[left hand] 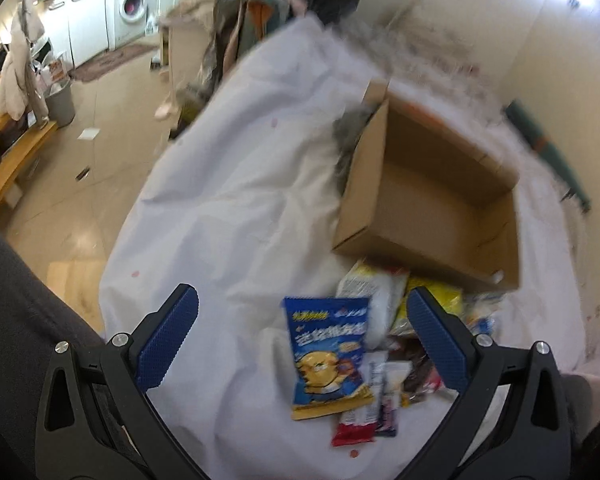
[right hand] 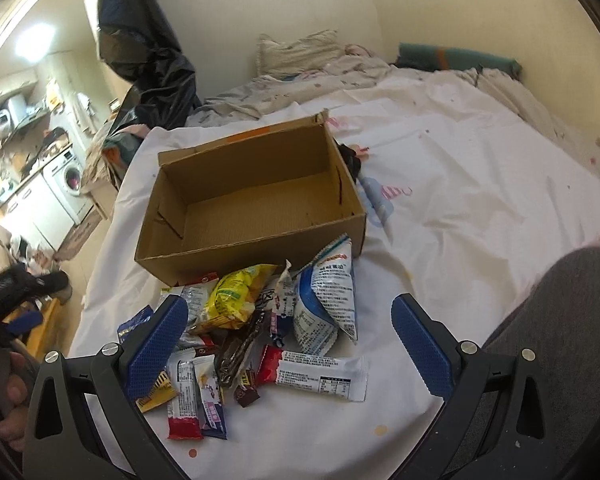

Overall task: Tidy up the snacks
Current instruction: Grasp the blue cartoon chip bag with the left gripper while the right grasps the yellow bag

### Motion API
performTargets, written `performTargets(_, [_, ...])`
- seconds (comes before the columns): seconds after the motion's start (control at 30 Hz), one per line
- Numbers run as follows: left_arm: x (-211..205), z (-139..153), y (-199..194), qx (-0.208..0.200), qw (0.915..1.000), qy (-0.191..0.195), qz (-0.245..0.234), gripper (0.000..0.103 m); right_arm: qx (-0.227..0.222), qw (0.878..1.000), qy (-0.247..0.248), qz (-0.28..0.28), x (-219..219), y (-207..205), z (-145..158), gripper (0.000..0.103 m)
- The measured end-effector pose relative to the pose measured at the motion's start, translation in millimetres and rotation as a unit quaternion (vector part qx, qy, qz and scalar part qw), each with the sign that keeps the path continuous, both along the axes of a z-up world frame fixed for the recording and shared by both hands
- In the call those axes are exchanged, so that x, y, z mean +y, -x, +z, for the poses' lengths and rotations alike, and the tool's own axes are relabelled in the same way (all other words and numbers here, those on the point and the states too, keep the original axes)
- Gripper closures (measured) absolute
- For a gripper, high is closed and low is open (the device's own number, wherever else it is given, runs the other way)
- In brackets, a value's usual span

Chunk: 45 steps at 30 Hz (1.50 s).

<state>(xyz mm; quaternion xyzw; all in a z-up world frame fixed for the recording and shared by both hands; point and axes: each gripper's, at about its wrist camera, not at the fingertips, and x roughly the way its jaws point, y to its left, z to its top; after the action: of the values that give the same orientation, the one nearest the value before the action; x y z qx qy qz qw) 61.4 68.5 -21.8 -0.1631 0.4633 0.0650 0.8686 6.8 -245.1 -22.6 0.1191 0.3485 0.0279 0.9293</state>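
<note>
Nothing was sorted yet: the cardboard box (right hand: 252, 196) stood empty on the bed (right hand: 460, 184), the snack pile (right hand: 260, 320) beside it, while both claws, left claw (left hand: 302, 344) and right claw (right hand: 290, 348), gaped released.

Brown cardboard box (right hand: 252, 196), yellow packet (right hand: 232, 298), blue packet (left hand: 326, 354), white sheet (right hand: 440, 200)

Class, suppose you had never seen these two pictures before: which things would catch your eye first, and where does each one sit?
First, the open cardboard box, empty, in the middle of the white bedsheet. Next, the heap of snack packets on the sheet right against the box's near wall, with a yellow packet and a blue-and-white pouch standing out. The left tool and right tool hover open above the heap, holding nothing.
</note>
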Motion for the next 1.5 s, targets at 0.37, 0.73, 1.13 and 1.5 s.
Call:
performTargets(0.37, [-39.1, -100.6, -6.0, 0.149, 0.9867, 0.060, -0.024, 0.031, 0.005, 1.000, 0.010, 0.005, 4.4, -1.2, -3.7, 0.000])
performTargets(0.73, [-56.1, -104.3, 7.8, 0.144, 0.9864, 0.058, -0.054, 0.075, 0.015, 1.000, 0.016, 0.012, 8.4, -3.4, -7.6, 0.000])
performTargets(1.13, [-47.7, -51.4, 8.1, 0.098, 0.9912, 0.018, -0.087, 0.078, 0.181, 0.955, -0.215, 0.095, -8.2, -66.9, -42.0, 0.024])
performTargets(1.5, [-37.8, -60.7, 6.9, 0.106, 0.9913, 0.042, -0.066, 0.078, 0.276, 0.926, -0.247, 0.080, 30.2, -125.0, -94.9, 0.044])
